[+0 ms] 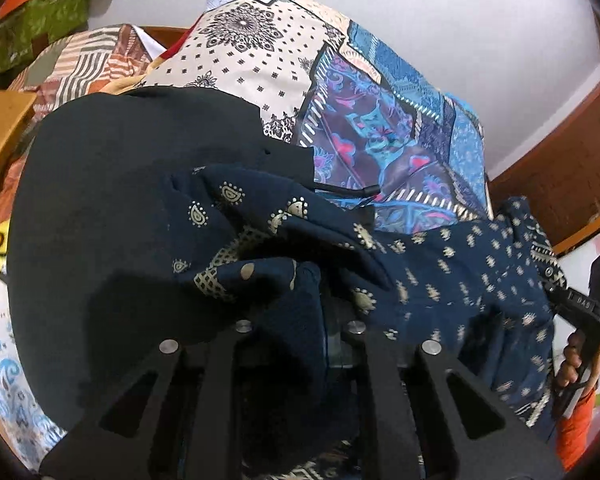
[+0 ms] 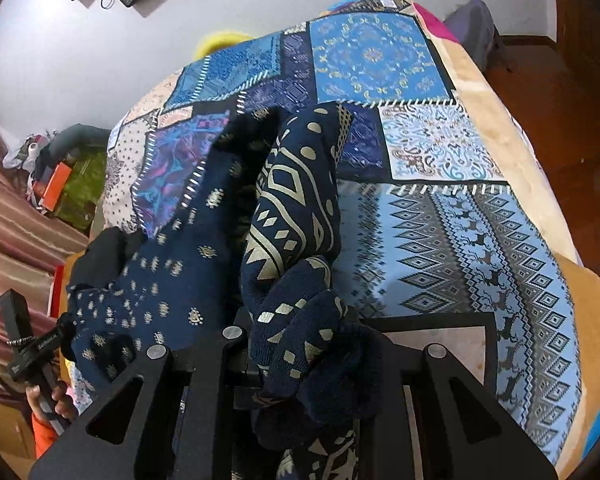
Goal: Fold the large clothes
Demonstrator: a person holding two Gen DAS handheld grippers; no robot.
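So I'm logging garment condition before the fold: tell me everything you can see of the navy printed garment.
The navy printed garment looks like soft woven cloth, dark blue with pale gold motifs: small paisleys and dotted medallions in one area, bold geometric border bands in another. It is bunched and unfolded, lifted above the patchwork bedspread. The left gripper and right gripper each have cloth bunched at the jaws; a plain black cloth lies against it.
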